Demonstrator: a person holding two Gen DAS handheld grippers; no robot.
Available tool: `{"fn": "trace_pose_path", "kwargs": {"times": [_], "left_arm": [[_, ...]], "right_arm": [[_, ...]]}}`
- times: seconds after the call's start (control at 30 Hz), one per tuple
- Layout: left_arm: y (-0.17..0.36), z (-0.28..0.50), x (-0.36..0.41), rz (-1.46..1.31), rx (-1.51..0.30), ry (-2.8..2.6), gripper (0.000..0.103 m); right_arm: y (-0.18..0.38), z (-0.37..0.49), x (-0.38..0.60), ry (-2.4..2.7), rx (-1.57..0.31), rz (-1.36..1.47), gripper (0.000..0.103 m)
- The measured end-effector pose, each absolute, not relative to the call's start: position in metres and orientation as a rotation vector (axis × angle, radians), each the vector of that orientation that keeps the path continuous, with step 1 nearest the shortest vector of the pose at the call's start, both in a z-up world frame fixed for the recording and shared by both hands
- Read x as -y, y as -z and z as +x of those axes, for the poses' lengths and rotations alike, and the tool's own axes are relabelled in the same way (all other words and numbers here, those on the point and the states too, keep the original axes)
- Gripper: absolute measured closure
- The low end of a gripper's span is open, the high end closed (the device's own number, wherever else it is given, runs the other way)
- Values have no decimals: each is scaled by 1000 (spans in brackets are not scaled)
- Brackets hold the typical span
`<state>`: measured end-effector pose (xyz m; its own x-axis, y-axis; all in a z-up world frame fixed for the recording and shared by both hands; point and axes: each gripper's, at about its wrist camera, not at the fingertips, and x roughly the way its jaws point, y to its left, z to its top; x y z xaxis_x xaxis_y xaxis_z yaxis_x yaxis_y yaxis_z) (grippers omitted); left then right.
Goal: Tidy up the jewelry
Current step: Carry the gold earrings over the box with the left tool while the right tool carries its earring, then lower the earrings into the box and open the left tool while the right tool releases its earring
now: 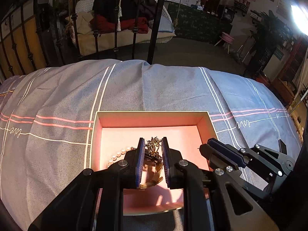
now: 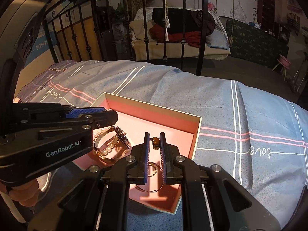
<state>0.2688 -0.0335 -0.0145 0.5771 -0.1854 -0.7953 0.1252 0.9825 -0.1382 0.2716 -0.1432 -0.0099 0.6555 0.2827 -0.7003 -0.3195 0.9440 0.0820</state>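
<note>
1. The jewelry lies in an open pink-lined box (image 1: 152,116) set on a grey-blue bedspread (image 1: 57,96) with white and pink stripes.
2. In the box's left part are a pearl strand (image 2: 107,150), a gold-banded wristwatch (image 2: 121,136) resting over it, and a gold flower-shaped ornament (image 1: 154,144).
3. Nearer the box's middle lie a small amber-coloured bead piece (image 2: 155,143) and a thin gold ring (image 2: 153,168) on a fine chain.
4. The left gripper (image 1: 153,150) hangs over the box's left part, its blue-padded jaws a narrow gap apart; the ornament shows between them, but whether the pads press it cannot be told.
5. The right gripper (image 2: 154,144) hangs over the box's middle with its jaws drawn in as far as they go, nothing held.
6. Beyond the bed's far edge stand black iron bed rails (image 2: 146,28).
</note>
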Motion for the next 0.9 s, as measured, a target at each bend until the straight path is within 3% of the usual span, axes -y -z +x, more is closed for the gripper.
{"fn": "trace_pose_path", "kwargs": {"times": [0.9], "left_arm": [[41,279,46,-5,-969,188,86]], "right_arm": [[49,276,131,-362,-874,-50,92]]}}
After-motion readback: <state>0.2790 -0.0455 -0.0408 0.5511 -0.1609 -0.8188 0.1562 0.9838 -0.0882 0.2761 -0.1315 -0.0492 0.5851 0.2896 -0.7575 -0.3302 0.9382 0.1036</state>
